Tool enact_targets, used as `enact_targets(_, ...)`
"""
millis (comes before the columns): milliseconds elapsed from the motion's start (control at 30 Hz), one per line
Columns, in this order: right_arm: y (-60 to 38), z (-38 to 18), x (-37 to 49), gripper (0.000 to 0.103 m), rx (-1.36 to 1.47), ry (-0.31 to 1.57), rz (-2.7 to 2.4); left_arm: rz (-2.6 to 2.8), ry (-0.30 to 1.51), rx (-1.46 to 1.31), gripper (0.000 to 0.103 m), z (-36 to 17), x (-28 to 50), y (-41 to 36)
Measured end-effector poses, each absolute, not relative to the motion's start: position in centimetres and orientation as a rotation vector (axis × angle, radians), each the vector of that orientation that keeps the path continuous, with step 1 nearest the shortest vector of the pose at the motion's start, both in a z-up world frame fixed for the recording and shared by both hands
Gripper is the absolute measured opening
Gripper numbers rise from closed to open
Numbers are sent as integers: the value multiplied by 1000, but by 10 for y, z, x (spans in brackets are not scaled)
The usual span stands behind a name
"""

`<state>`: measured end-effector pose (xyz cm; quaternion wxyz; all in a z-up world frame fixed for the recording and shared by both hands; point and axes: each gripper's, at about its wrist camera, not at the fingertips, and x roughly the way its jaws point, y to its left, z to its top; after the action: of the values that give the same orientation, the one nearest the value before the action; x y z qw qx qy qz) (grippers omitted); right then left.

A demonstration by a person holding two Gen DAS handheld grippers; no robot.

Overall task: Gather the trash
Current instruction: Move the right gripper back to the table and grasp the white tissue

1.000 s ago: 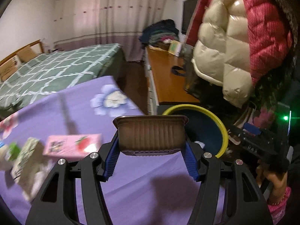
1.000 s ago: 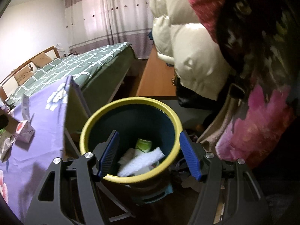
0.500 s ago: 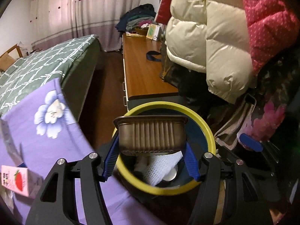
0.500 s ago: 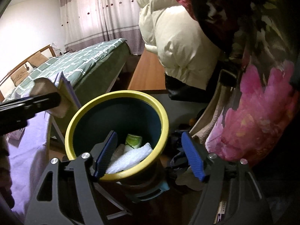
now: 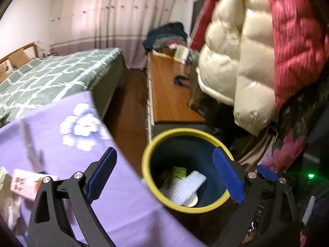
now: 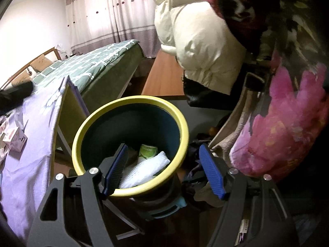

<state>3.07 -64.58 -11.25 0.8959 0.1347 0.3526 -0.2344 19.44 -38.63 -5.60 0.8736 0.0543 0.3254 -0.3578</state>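
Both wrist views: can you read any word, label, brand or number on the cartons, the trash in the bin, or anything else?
None can be read.
Pink carton on the purple cloth: strawberry picture and dark print, blurred.
The same pink carton in the right wrist view: dark print on its side, too small.
Green-labelled container in the yellow-rimmed bin: pale print, too small.
Framed item on the wooden cabinet: blurred.

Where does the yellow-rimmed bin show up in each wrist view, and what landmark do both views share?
Left wrist: the bin sits lower centre-right, beside the purple cloth's edge, its far rim behind the right blue finger.
Right wrist: the bin sits centre, its near rim between the right gripper fingers.
Shared landmark: the green checked bed, upper left in both.
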Motion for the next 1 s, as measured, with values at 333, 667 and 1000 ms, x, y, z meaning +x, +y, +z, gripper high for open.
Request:
enact_targets(333, -624, -104, 46, 68, 251, 738, -453, -488, 520, 26, 97, -27, 194, -243)
enact_targets(667, -544, -95, 96, 68, 168, 763, -274, -231, 501, -51, 97, -38, 199, -102)
enact_targets(1000, -430, -85, 144, 68, 79, 790, -38, 42, 497, -79, 97, -71, 200, 27)
